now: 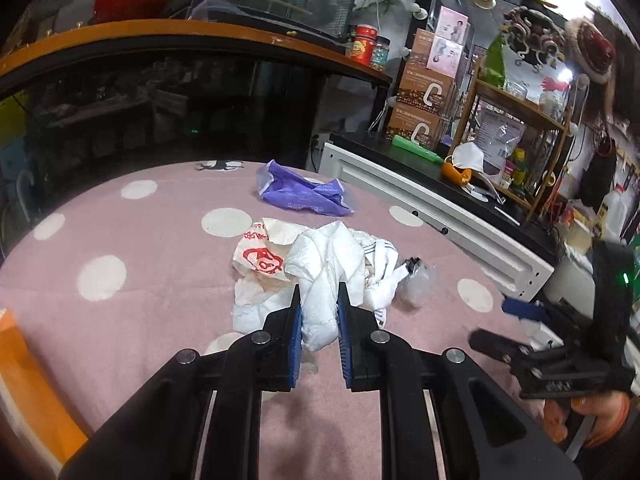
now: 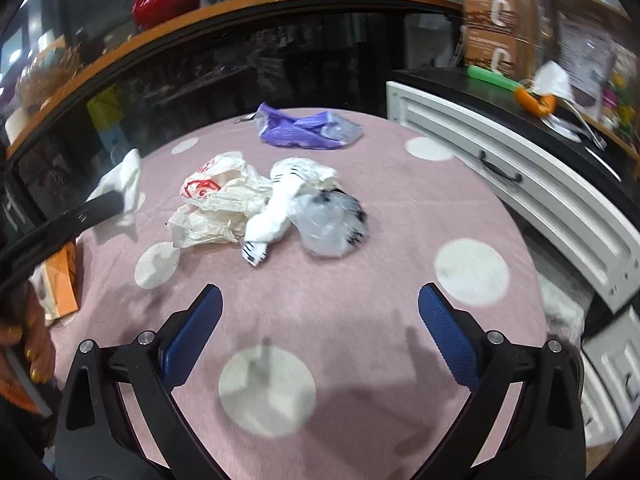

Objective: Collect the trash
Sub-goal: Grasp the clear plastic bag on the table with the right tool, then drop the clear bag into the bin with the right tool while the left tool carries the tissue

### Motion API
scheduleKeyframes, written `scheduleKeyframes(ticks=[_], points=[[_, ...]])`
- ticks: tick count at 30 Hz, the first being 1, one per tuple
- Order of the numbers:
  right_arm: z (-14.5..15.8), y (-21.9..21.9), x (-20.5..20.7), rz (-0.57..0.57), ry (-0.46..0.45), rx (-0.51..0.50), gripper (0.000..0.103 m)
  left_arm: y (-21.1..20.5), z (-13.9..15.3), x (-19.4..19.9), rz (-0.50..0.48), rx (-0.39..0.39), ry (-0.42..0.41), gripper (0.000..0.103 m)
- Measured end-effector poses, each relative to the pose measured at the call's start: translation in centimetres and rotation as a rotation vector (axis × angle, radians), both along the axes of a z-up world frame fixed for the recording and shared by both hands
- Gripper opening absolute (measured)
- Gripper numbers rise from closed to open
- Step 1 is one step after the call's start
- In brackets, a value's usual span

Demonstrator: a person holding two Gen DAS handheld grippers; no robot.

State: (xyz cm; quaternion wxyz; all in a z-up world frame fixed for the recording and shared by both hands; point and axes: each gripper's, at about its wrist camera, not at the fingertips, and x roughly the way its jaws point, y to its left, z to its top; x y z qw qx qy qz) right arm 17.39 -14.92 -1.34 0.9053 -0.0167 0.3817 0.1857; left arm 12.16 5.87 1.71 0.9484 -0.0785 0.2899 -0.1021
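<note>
Tissue (image 1: 320, 304) sits clamped between my left fingers (image 1: 319, 308), lifted off the pink table (image 1: 140, 280); only the right view shows it clear of the pile. My right fingers (image 2: 320, 300) gape empty, wrappers (image 2: 224, 204) lying beyond them near the centre.

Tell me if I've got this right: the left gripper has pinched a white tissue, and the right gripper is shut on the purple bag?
Not quite. In the right wrist view the right gripper is open and empty; the purple bag lies untouched at the far side of the pink spotted cloth. The left gripper does pinch the white tissue.
</note>
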Motion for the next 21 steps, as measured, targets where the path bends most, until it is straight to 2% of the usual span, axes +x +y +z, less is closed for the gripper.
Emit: scheduleKeyframes(ticks=[4,7,10,12,13,16,19,21], points=[[-1.0,1.8,2.9,0.014,0.023,-0.096,0.097,-0.4,-0.9,-0.3,-0.015,0.018,0.003,0.016],[-1.7,2.4,5.2,0.005,0.029,-0.16,0.092,-0.3,-1.4,-0.1,-0.027,0.015,0.012,0.016],[-2.4,2.4,6.9,0.001,0.059,-0.163,0.085,-0.3,-1.8,-0.2,-0.036,0.02,0.011,0.016],[-2.8,2.6,7.7,0.013,0.073,-0.154,0.085,-0.3,-2.1,-0.3,-0.045,0.027,0.014,0.016],[-2.9,2.8,8.0,0.017,0.07,-0.16,0.081,-0.4,-2.2,-0.4,-0.049,0.029,0.017,0.016],[-3.2,3.3,8.2,0.023,0.066,-0.176,0.053,-0.4,-2.4,-0.3,-0.053,0.036,0.031,0.016],[-3.0,3.1,7.5,0.016,0.043,-0.171,0.044,-0.4,-2.7,-0.3,-0.053,0.034,0.041,0.016],[-2.9,3.0,6.9,0.016,0.034,-0.176,0.042,-0.4,-2.8,-0.4,-0.052,0.036,0.045,0.016]])
